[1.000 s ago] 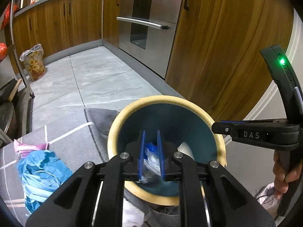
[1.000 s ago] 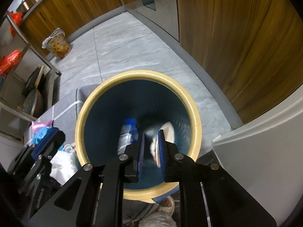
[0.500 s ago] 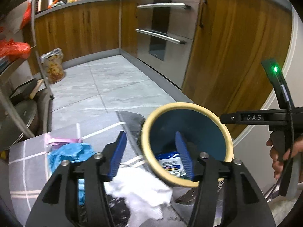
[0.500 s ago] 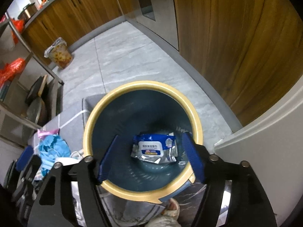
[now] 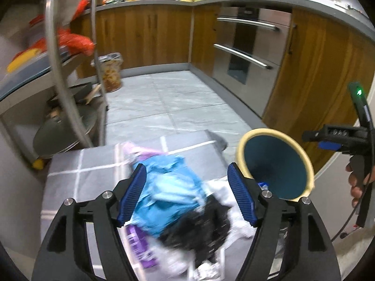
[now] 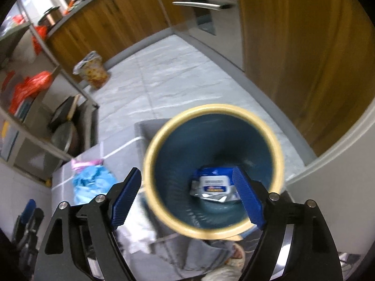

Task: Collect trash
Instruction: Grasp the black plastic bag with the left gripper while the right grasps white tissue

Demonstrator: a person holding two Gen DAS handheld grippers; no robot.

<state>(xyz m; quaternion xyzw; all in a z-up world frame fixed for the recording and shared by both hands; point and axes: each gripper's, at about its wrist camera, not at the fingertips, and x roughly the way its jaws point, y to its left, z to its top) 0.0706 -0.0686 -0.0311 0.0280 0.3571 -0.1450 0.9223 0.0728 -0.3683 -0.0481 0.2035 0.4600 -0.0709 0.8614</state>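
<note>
1. Risk, mixed grasp. The pile between the left gripper's (image 5: pixel 186 195) fingers is layered: blue crumpled plastic (image 5: pixel 168 187) on top, black scrap (image 5: pixel 199 224) and white tissue (image 5: pixel 234 220) just beside it, a purple packet (image 5: pixel 138 236) below. Closing there would likely catch several pieces loosely, and one could slip free on the way to the bin.
2. Risk, snagging the cloth. The trash lies on a grey checked cloth (image 5: pixel 77 175) covering the desk. Fingers driven too low may pinch the fabric and drag the whole heap.
3. Risk, bin strike. The bin (image 5: pixel 276 164), yellow-rimmed with a teal inside, stands just beyond the left gripper's right-hand finger. A swing toward it could knock the rim.
4. Left fingers (image 5: pixel 133 194): spread wide, empty, straddling the blue plastic; contact with it cannot be confirmed, as the view is blurred.
5. Right gripper (image 6: pixel 187 196): fingers (image 6: pixel 246 199) spread wide, holding nothing, poised above the bin mouth (image 6: pixel 211 110). Its left finger sits outside the rim, its right finger over the opening.
6. Deposited item: a blue-and-silver wipes packet (image 6: pixel 215 185) lies at the bin bottom, just ahead of the right finger, apart from it.
</note>
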